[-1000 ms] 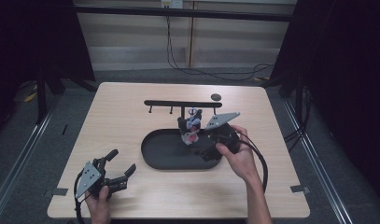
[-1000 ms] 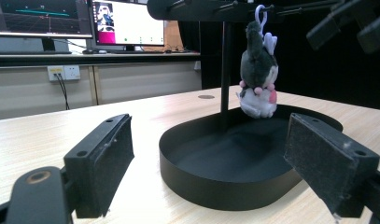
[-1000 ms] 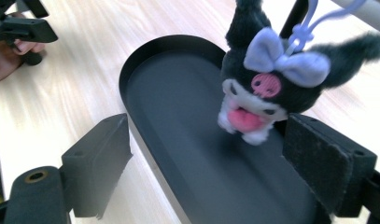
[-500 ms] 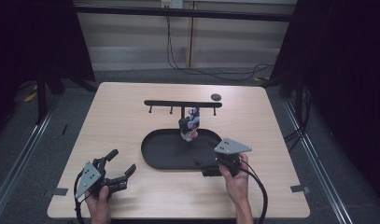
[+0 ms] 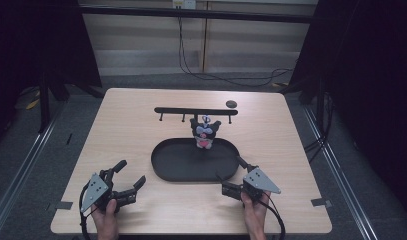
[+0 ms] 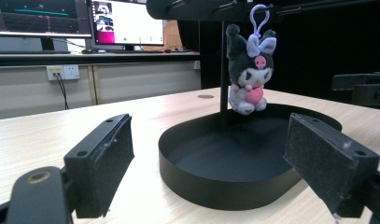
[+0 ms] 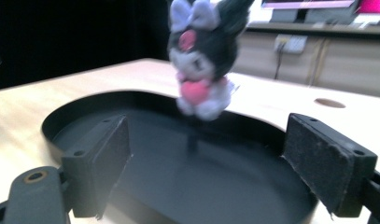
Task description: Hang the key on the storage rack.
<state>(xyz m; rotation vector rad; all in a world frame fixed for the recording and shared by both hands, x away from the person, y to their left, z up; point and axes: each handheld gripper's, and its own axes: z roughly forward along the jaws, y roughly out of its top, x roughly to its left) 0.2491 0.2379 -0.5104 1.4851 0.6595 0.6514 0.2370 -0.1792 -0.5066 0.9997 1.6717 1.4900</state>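
Right gripper withdrawn from plush toy
My right gripper (image 5: 230,190) now rests at the tray's (image 5: 163,170) near corner, jaws apart; plush toy (image 5: 205,132) hangs free.

Black-and-white plush keychain (image 5: 205,132) (pink heart) hanging from rack hook

surface: light wooden table (image 5: 141,130) | on it: black oval tray (image 5: 181,167), rack stand

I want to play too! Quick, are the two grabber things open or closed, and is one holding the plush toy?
Left gripper: open, holding nothing.
Right gripper: open, holding nothing.
The plush toy hangs from the rack.
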